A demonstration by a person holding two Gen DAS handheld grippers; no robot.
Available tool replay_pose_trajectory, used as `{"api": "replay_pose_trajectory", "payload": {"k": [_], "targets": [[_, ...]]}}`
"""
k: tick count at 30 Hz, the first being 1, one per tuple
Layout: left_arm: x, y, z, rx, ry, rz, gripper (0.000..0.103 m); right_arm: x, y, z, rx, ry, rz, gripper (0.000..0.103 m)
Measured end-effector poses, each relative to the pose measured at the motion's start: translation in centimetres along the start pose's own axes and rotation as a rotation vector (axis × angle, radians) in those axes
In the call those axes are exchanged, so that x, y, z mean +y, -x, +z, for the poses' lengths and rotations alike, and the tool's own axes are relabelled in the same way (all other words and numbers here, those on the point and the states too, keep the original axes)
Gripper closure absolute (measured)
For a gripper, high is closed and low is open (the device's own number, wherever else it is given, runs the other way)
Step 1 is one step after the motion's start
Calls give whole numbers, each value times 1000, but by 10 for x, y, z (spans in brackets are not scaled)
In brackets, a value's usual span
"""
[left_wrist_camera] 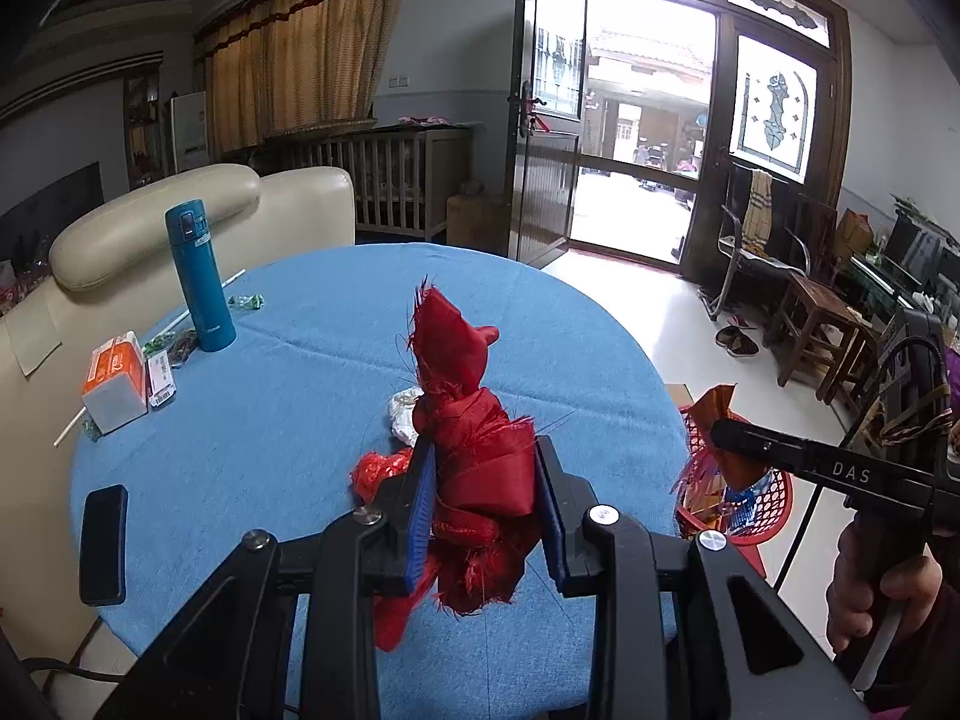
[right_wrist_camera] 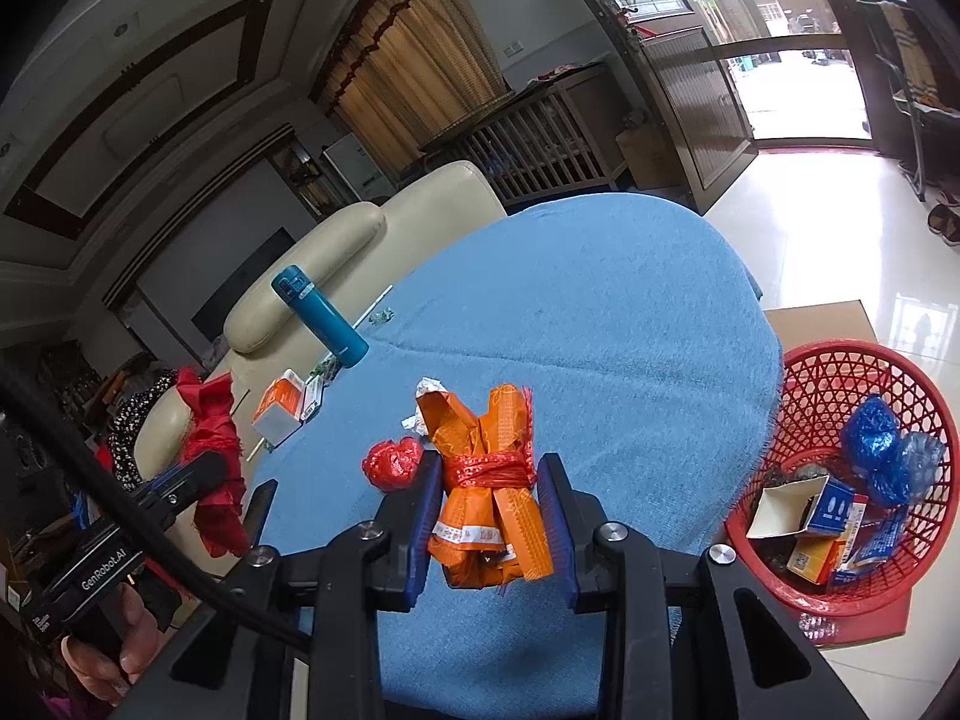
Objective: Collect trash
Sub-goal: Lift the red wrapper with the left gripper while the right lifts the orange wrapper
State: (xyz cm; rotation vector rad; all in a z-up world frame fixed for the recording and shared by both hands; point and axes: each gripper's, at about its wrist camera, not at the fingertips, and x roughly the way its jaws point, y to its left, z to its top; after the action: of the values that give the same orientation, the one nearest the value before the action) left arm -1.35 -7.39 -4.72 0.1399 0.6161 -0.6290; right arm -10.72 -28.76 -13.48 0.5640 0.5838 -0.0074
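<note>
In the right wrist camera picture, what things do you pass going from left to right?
Red bundle → orange-and-white box → teal bottle → crumpled red wrapper → orange bundle → red basket.

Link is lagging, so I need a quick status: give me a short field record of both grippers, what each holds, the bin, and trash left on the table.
left gripper: shut on red bundle
right gripper: shut on orange bundle
red basket: on floor beside the table, holds boxes and blue wrappers
trash left on blue tablecloth: red wrapper, crumpled white paper
also on table: teal flask, phone
</note>
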Motion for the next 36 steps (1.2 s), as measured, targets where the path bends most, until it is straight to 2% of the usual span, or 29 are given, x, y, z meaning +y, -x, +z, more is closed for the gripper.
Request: {"api": "replay_pose_trajectory", "payload": {"k": [6, 11, 22, 36], "targets": [[-3, 2, -1, 4, -15, 8, 70, -1, 18, 15, -56, -6, -9, 68], [-9, -1, 2, 22, -35, 53, 70, 3, 36, 23, -108, 4, 7, 68], [-6, -8, 3, 42, -67, 170, 70, 13, 11, 8, -33, 10, 37, 68], [-23, -9, 5, 36, -125, 214, 70, 8, 8, -2, -22, -6, 72, 68]]}}
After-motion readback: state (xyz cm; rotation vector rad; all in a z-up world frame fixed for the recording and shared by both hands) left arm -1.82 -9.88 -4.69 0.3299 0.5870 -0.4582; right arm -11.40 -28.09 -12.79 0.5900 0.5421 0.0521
